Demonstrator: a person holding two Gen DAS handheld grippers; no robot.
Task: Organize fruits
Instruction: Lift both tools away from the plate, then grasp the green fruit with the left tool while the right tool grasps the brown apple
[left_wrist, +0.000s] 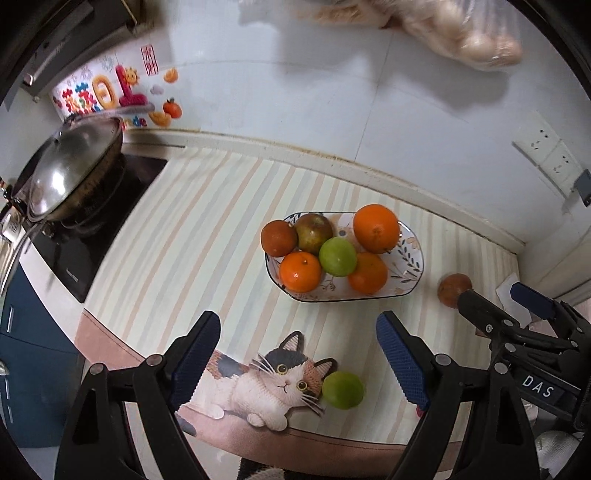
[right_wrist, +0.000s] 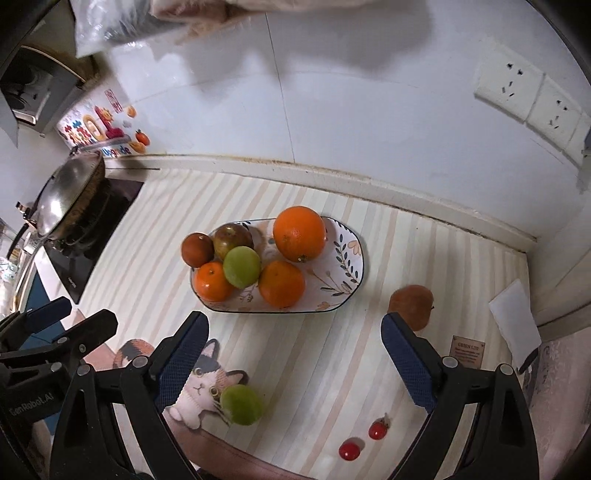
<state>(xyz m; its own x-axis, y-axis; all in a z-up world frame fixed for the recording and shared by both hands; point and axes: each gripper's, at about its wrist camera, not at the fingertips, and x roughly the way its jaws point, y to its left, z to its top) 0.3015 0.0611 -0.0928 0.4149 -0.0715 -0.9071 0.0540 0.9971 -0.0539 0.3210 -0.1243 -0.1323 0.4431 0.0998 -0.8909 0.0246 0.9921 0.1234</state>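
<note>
A floral oval plate (left_wrist: 410, 266) (right_wrist: 347, 266) on the striped mat holds several fruits: oranges, a green one (left_wrist: 337, 256) (right_wrist: 242, 266) and brownish ones. A loose green fruit (left_wrist: 342, 390) (right_wrist: 242, 404) lies on the mat near the cat picture. A brown fruit (left_wrist: 451, 288) (right_wrist: 412, 304) lies right of the plate. Two small red fruits (right_wrist: 377, 430) (right_wrist: 349, 451) lie near the front edge. My left gripper (left_wrist: 299, 354) is open and empty above the mat. My right gripper (right_wrist: 295, 354) is open and empty, its right finger beside the brown fruit.
A lidded wok (left_wrist: 70, 173) (right_wrist: 68, 192) sits on a black cooktop at the left. Wall sockets (right_wrist: 528, 99) are at the right. A white paper (right_wrist: 515, 321) lies at the right edge. The tiled wall stands behind the counter.
</note>
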